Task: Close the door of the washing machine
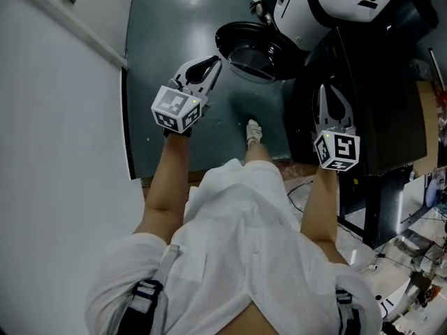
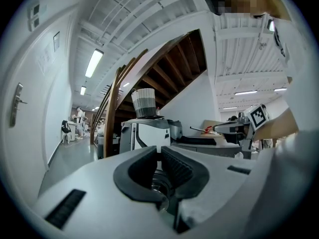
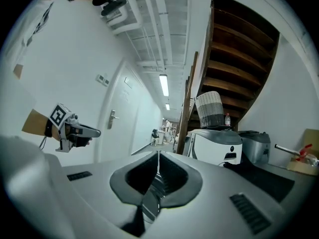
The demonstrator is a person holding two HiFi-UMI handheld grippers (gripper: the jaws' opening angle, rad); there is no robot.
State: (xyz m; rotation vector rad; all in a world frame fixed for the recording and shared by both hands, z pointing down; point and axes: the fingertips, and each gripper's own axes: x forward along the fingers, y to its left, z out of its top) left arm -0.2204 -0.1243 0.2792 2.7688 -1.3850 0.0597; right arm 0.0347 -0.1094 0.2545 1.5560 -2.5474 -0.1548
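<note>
The white washing machine [image 1: 328, 5] stands at the top right of the head view. Its round dark door [image 1: 253, 47] hangs open toward the left over the floor. My left gripper [image 1: 216, 63] is shut and empty, its tip just left of the door's rim and not touching it. Also shut and empty, my right gripper [image 1: 323, 89] hovers over the black stand beside the machine. In the left gripper view the machine [image 2: 147, 133] lies straight ahead beyond the closed left gripper [image 2: 159, 151]. The right gripper view shows the machine [image 3: 219, 143] ahead to the right of the right gripper [image 3: 158, 156].
A white wall with a door [image 1: 56, 82] runs along the left. A black stand [image 1: 384, 103] fills the right, with cables and clutter [image 1: 412, 257] on the floor below it. A laundry basket [image 3: 209, 108] sits on the machine under a wooden staircase [image 3: 239, 49]. The person's foot [image 1: 253, 131] is on the grey-green floor.
</note>
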